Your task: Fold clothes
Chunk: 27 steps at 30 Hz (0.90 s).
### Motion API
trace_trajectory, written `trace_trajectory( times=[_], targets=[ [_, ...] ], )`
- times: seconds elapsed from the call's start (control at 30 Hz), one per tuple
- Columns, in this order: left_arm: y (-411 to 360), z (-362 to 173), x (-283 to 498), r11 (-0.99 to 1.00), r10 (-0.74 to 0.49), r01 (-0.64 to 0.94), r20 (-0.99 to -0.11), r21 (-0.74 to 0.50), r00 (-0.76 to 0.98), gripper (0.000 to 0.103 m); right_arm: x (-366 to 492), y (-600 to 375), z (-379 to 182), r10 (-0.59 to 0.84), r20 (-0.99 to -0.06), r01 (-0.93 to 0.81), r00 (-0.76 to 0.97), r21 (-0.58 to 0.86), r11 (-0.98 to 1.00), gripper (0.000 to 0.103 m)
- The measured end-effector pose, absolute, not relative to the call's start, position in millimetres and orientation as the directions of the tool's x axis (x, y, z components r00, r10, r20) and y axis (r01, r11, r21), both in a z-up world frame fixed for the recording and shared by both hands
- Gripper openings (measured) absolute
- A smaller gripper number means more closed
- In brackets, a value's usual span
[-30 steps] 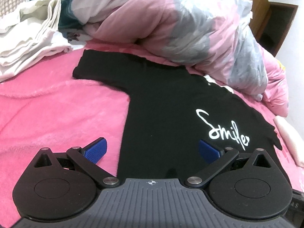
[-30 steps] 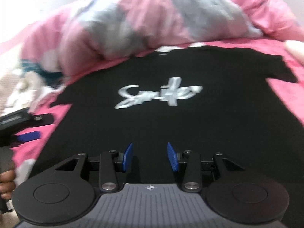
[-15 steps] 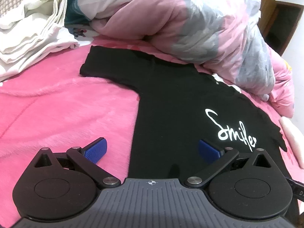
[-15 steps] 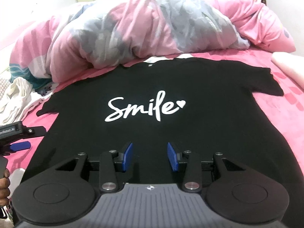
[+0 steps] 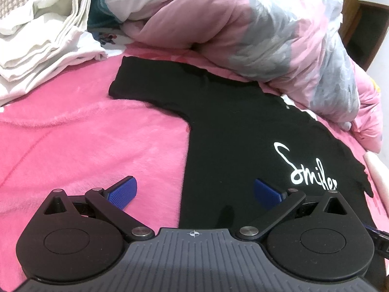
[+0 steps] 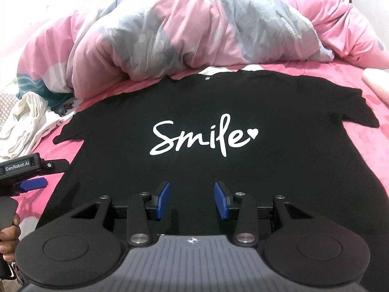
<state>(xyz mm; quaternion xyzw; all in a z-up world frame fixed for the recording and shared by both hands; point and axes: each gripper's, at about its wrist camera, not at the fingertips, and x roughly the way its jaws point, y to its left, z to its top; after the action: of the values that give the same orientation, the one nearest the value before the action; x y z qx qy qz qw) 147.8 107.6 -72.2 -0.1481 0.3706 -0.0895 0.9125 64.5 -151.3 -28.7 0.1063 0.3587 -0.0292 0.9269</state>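
Observation:
A black T-shirt (image 6: 218, 165) with white "Smile" lettering lies spread flat, front up, on a pink blanket (image 5: 85, 141), collar toward the far side. My left gripper (image 5: 194, 191) hovers wide open above the shirt's left side edge (image 5: 187, 170), one blue pad over the blanket and one over the cloth. The right gripper (image 6: 192, 194) stands partly open above the shirt's lower middle, nothing between its pads. In the right wrist view the left gripper (image 6: 32, 183) appears at the left edge, held by a hand (image 6: 7, 238).
A bunched pink and grey duvet (image 6: 194, 31) lies just beyond the collar. A pile of white cloth (image 5: 41, 36) sits at the far left. A wooden cabinet (image 5: 359, 19) stands at the back right. A pale pink pillow (image 6: 379, 85) lies by the right sleeve.
The left wrist view has shifted slightly left, so the shirt sits further right in it. The right wrist view went from blurred to sharp and steadied over the shirt. Neither gripper's opening changed.

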Motion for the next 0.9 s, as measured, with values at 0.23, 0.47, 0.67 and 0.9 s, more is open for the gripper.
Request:
trace_trajectory(
  times=[0.23, 0.47, 0.67, 0.9],
  targets=[
    [124.9, -67.7, 160.8, 0.941, -0.233, 0.014, -0.621, -0.337, 0.748, 0.103, 72.8, -144.8, -29.2, 0.030, -0.682, 0.113, 0.731, 0.164, 0.980, 0.043],
    [164.5, -65.1, 197.6, 0.946, -0.102, -0.098, -0.568, -0.310, 0.816, 0.096, 111.7, -125.9, -0.8, 0.093, -0.650, 0.004, 0.754, 0.146, 0.989, 0.043],
    [186.0, -76.2, 238.5, 0.924, -0.107, -0.130, -0.570, -0.359, 0.815, 0.076, 194.6, -83.7, 39.4, 0.287, -0.609, -0.184, 0.739, 0.228, 0.956, 0.043],
    [192.8, -90.6, 246.0, 0.910, -0.111, -0.146, -0.568, -0.388, 0.816, 0.059, 305.3, -0.6, 43.8, 0.438, -0.661, -0.385, 0.610, 0.237, 0.892, 0.043]
  ],
)
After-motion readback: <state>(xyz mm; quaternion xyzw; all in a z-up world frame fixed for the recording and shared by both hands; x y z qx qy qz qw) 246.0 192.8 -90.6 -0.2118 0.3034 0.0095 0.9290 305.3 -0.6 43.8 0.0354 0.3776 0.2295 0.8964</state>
